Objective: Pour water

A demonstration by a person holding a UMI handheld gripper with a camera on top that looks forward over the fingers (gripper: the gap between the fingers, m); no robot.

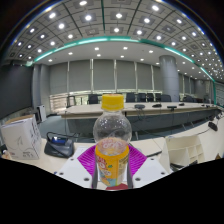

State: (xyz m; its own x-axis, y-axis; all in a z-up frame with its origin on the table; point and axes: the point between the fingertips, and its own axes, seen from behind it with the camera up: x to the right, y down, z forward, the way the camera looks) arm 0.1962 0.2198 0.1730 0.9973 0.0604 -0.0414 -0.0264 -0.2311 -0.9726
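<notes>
One bottle [112, 140] upright between claw [112, 158] pads.

I am in a large conference hall: rows of recessed ceiling lights [95, 22] curve overhead, edged by a green light strip [100, 44]. Long curved desks [140, 110] with dark chairs [93, 99] face me, and tall curtained windows [105, 75] (all drawn) line the far wall.

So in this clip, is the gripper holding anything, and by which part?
Yes. The gripper is shut on the bottle, upright, with a yellow cap. Both pink pads press on its lower body, at the yellow label; the neck and cap are free.
</notes>
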